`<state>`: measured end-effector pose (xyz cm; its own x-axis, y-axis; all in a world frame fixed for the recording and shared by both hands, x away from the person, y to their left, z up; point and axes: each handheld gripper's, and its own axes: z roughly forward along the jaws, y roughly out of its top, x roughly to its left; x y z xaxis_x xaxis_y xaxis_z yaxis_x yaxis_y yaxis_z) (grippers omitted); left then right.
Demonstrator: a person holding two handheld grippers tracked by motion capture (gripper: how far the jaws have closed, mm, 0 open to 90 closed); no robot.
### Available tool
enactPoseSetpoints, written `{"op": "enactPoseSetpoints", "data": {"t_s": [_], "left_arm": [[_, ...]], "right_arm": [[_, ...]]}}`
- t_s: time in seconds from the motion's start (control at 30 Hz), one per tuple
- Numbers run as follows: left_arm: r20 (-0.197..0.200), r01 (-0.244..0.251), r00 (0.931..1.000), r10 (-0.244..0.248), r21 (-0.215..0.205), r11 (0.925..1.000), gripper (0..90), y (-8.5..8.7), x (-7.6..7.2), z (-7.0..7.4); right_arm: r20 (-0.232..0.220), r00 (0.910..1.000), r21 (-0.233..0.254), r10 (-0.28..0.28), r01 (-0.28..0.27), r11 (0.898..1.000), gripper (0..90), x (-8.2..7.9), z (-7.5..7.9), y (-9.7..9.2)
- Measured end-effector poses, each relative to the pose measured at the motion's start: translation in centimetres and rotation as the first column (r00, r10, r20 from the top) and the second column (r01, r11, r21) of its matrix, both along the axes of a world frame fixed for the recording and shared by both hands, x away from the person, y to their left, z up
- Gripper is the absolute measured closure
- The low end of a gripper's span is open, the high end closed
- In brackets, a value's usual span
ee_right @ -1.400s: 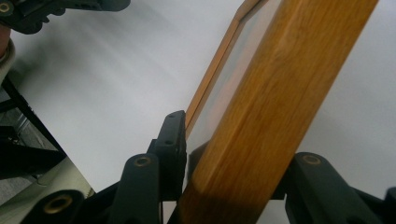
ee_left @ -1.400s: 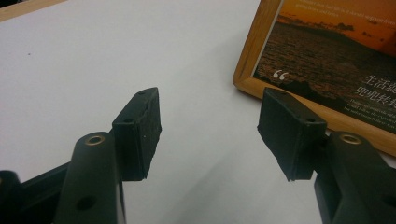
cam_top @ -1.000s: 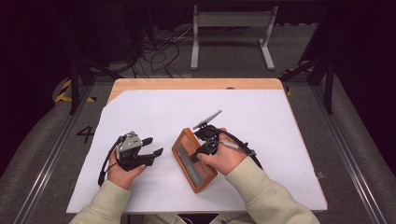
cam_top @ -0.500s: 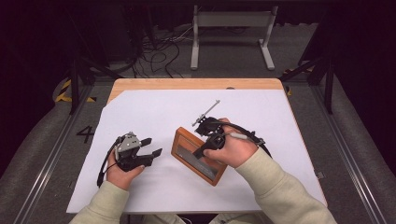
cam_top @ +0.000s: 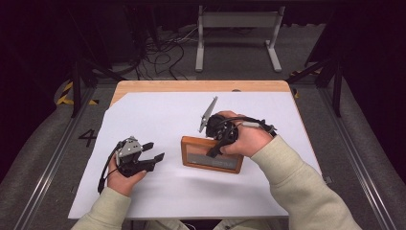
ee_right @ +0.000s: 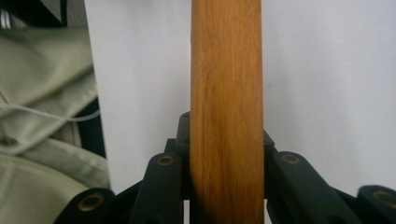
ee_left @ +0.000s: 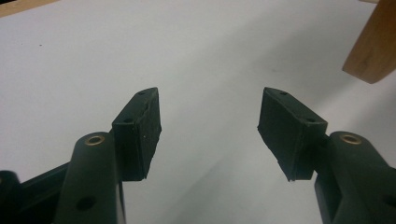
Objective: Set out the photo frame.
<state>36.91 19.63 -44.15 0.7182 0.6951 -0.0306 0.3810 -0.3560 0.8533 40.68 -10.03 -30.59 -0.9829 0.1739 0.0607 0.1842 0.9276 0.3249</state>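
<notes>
Dark room; grey floor, tangled cables, white metal stand behind wooden table under white sheet.

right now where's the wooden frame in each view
High view: the wooden frame stands on edge at table centre, the right gripper clamped on its rim.
Left gripper view: one corner at the upper right edge, past the open jaws.
Right gripper view: its edge runs up the middle, between the shut jaws.
Shared landmark: the white sheet under it.
</notes>
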Motion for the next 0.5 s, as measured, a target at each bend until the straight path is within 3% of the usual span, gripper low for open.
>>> {"op": "enactPoseSetpoints", "data": {"t_s": [0.2,0.33,0.5], "left_arm": [[-0.003,-0.003,1.0,0.003,0.002,1.0,39.4,0.1,0.0,0.0],[-0.006,-0.002,1.0,0.002,0.001,1.0,39.4,0.1,0.0,-0.1],[-0.01,0.0,1.0,0.0,-0.004,1.0,39.5,0.1,0.0,-0.1]], "right_arm": [[0.01,0.9986,-0.042,0.052,-0.051,0.998,73.3,1.6,-0.9,-0.4],[-0.011,0.9975,-0.053,0.07,-0.07,0.996,73.3,3.2,-2.1,-0.8],[-0.031,0.9983,-0.04,0.049,-0.051,0.998,73.3,4.6,-3.1,-1.3]]}}
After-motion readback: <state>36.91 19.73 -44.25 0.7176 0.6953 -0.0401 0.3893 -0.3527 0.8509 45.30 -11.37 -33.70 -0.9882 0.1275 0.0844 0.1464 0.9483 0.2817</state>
